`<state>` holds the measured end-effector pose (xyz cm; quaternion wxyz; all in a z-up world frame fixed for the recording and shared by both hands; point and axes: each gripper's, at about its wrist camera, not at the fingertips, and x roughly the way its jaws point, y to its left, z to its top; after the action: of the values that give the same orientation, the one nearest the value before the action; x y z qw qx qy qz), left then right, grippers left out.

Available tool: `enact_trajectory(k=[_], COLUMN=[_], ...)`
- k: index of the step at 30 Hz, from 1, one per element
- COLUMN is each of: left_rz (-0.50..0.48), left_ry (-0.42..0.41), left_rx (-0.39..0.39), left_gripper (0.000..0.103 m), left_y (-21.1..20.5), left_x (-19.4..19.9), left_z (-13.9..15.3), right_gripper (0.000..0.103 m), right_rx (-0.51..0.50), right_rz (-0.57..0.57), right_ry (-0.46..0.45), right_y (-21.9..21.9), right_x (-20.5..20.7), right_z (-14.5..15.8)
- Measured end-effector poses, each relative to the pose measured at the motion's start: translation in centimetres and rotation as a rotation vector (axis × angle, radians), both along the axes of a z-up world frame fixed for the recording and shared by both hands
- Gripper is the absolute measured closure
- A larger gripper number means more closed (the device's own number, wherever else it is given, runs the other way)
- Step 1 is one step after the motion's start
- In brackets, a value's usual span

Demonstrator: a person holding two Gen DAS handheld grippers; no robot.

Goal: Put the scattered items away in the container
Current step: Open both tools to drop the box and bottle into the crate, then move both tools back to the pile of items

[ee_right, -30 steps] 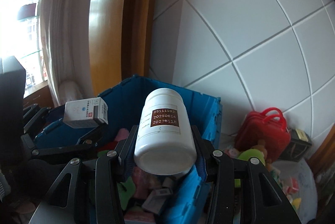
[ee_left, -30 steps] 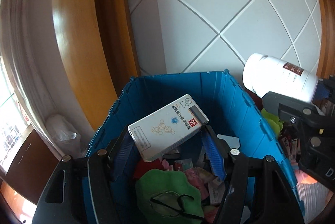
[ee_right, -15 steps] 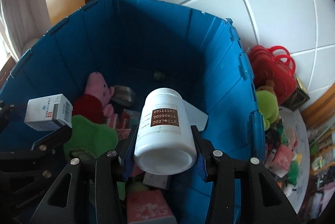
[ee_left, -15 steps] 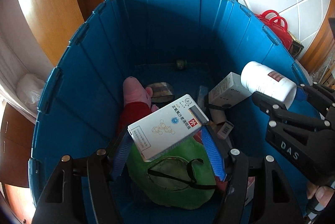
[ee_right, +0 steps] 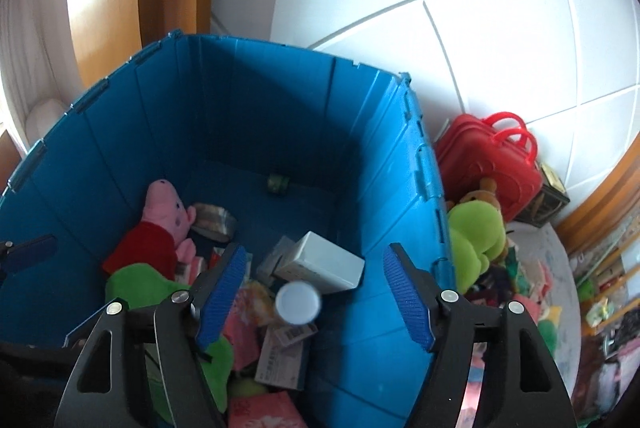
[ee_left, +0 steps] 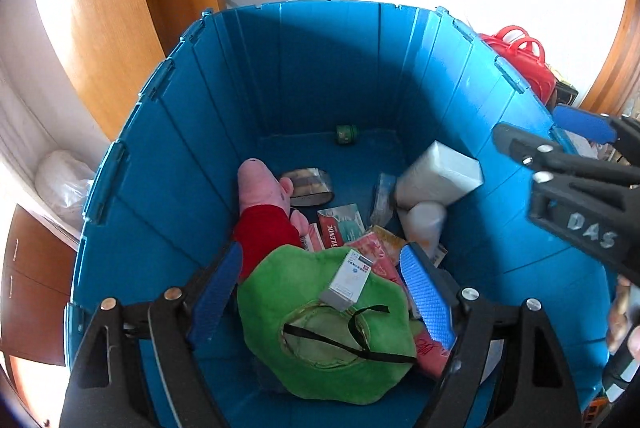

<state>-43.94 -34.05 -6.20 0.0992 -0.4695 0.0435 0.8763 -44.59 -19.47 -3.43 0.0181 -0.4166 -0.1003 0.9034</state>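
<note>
The blue container (ee_left: 304,76) fills both wrist views. Over it, my left gripper (ee_left: 320,292) has its jaws opening. A small white medicine box (ee_left: 348,280) lies loose on a green hat (ee_left: 320,340) between the fingers, clear of both pads. My right gripper (ee_right: 316,292) also has its jaws opening. The white bottle (ee_right: 298,304) is blurred below and between its fingers, touching neither pad. In the left wrist view the same bottle (ee_left: 424,224) is down among the items, under a bigger white box (ee_left: 438,180).
A pink pig plush (ee_left: 264,196) in red, a foil packet (ee_left: 308,184), a small green jar (ee_left: 346,134) and several packets lie in the container. Outside its right wall are a red toy case (ee_right: 488,156), a green plush (ee_right: 476,236) and scattered toys on a mat.
Both grippers tilted down over the container, then spread their jaws. The medicine box dropped from the left gripper onto the green hat, and the bottle left the right gripper.
</note>
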Motion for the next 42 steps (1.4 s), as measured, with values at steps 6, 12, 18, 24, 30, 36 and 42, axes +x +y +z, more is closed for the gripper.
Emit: enact_trajectory(k=[6, 12, 18, 24, 30, 36, 42], left_rz=[-0.01, -0.052, -0.08, -0.125, -0.15, -0.142, -0.132], left_ry=[0.067, 0.182, 0.281, 0.343, 0.359, 0.295, 0.221], left_rx=[0.03, 0.074, 0.109, 0.135, 0.179, 0.106, 0.068], left_gripper=[0.021, 0.021, 0.02, 0.02, 0.02, 0.02, 0.02], left_y=[0.2, 2.0, 6.4, 15.2, 26.1, 34.0, 37.6], left_x=[2.8, 7.1, 11.5, 15.7, 18.7, 18.7, 15.9], left_z=[1.8, 4.5, 7.5, 9.7, 9.7, 6.3, 2.1], right_gripper=[0.029, 0.02, 0.019, 0.019, 0.019, 0.019, 0.019], right_rx=[-0.054, -0.087, -0.116, -0.132, -0.144, -0.187, -0.262], right_rz=[0.009, 0.019, -0.026, -0.112, -0.147, -0.169, -0.205], right_ry=[0.08, 0.171, 0.247, 0.279, 0.243, 0.175, 0.127], right_y=[1.3, 4.1, 10.8, 21.6, 32.7, 40.9, 45.4], right_x=[4.0, 10.1, 16.1, 20.6, 23.1, 22.8, 21.4], right_z=[3.2, 6.1, 7.6, 7.4, 5.2, 2.1, -1.3])
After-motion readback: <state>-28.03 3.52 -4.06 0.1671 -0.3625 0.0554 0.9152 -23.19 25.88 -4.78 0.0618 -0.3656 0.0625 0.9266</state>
